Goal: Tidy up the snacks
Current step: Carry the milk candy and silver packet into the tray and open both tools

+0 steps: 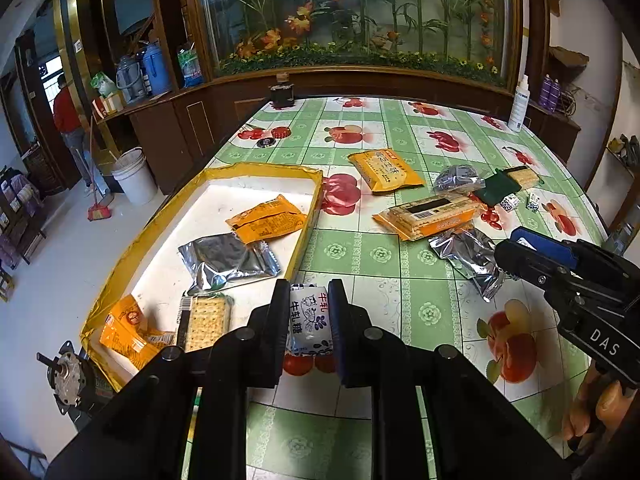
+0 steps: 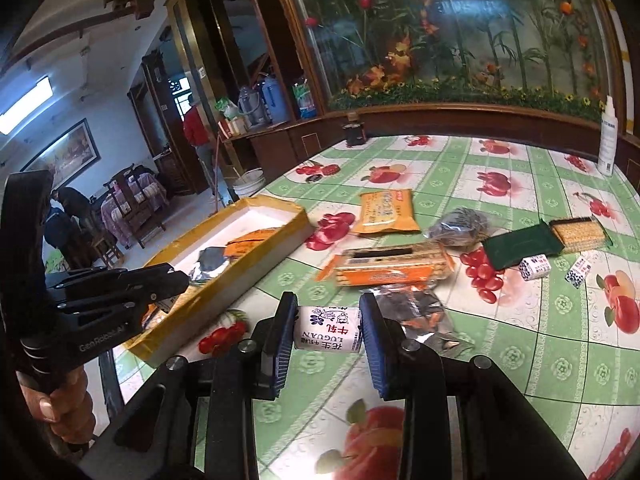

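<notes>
Snacks are going into the tray, and I judge this to be mid-task: some packs are in, more lie loose.

My left gripper [image 1: 309,294] is clamped on the left candy [image 1: 310,324], a white nougat, held just right of the tray's [image 1: 260,167] near right corner. My right gripper [image 2: 328,305] pinches the right candy [image 2: 328,332], the same kind, above the table [image 1: 400,280], well right of the tray.

Next, each candy has to go over the tray's white floor, low, before the jaws open. The left goes first, being closer. The right has further to travel and must not collide with the left.

In the tray I count four:
- a middle orange packet [image 1: 264,220]
- a silver packet [image 1: 228,262]
- a cracker pack [image 1: 204,320]
- a near orange packet [image 1: 128,328]

Loose on the table I count seven:
- a foil packet [image 1: 468,260], nearest my right gripper
- a long cracker pack [image 1: 428,214]
- a far orange packet [image 1: 384,170]
- a grey bag [image 1: 456,178]
- a green cracker pack [image 1: 512,184]
- two loose candies [image 2: 534,268] at the far right

That makes four candies in all, three orange packets, three cracker packs, two foil ones and one grey bag.
</notes>
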A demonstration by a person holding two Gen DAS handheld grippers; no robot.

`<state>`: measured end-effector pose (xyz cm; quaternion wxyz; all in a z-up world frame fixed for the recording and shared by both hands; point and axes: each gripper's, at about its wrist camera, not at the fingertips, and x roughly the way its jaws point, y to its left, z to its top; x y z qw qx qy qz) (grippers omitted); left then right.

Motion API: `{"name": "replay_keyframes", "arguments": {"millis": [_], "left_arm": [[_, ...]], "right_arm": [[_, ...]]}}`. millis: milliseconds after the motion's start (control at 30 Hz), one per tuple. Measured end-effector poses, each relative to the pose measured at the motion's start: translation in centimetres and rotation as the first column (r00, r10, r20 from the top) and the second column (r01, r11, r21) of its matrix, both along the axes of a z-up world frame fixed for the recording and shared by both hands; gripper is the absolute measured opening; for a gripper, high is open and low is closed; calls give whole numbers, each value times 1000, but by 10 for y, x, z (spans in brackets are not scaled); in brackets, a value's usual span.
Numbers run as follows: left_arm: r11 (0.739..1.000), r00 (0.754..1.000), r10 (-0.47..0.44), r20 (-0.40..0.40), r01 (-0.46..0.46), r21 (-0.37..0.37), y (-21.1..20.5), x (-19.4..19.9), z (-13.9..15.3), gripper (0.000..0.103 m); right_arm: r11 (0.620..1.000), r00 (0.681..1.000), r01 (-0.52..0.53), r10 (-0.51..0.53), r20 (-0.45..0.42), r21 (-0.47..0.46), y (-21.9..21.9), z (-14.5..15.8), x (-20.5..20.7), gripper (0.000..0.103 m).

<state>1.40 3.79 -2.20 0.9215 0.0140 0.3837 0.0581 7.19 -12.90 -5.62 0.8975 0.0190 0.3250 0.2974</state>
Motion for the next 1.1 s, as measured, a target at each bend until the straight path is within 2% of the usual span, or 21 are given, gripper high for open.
{"name": "replay_keyframes", "arguments": {"millis": [433, 1100], "left_arm": [[997, 997, 62, 49, -60, -49, 33, -22, 6, 17], [982, 988, 155, 7, -153, -107, 83, -22, -20, 17]], "right_arm": [[996, 996, -76, 78, 33, -52, 49, 16, -28, 32], [980, 985, -171, 171, -8, -103, 105, -1, -21, 32]]}}
